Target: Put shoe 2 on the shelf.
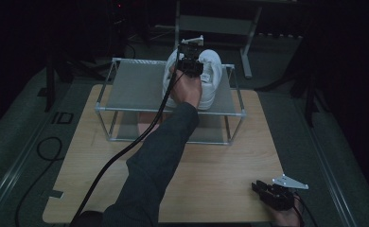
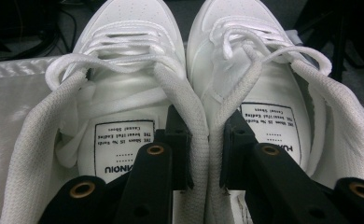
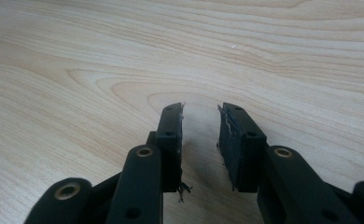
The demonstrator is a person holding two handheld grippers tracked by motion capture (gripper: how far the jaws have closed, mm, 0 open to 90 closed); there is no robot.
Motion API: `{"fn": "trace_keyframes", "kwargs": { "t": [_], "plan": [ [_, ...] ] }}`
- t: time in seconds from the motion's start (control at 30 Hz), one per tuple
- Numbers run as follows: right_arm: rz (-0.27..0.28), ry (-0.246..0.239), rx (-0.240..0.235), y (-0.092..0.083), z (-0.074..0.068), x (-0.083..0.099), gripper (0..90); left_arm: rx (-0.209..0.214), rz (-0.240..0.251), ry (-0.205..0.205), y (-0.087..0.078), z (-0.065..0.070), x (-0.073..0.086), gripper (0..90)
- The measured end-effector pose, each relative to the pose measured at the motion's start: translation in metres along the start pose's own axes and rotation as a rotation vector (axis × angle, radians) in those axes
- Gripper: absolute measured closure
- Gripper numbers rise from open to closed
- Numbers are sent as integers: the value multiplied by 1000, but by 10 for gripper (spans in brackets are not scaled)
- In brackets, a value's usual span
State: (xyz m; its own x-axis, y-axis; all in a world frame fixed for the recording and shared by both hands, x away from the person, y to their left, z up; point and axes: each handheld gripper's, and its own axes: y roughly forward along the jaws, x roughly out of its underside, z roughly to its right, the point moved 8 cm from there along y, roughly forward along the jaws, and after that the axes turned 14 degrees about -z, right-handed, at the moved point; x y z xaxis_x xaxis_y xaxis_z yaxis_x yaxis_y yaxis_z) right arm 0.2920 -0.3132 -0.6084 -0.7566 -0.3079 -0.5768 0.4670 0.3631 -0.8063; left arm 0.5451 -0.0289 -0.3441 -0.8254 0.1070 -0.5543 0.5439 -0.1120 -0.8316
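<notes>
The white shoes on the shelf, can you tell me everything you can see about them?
The white shoes are a pair of sneakers standing upright, side by side, on the top shelf of the metal rack. They have white laces, padded knit-looking collars and black-and-white printed labels on the insoles. Their inner collars press together, and the left gripper pinches both between its black jaws, one jaw inside each shoe.
</notes>
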Motion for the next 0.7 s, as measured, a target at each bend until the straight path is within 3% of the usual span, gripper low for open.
{"fn": "trace_keyframes", "kwargs": {
  "t": [0.43,0.7],
  "plan": [
    [-1,0,1,0,0,0,690,-39,5,-86,7,-24,4,766],
    [-2,0,1,0,0,0,690,-54,5,-115,9,-33,6,760]
  ]
}}
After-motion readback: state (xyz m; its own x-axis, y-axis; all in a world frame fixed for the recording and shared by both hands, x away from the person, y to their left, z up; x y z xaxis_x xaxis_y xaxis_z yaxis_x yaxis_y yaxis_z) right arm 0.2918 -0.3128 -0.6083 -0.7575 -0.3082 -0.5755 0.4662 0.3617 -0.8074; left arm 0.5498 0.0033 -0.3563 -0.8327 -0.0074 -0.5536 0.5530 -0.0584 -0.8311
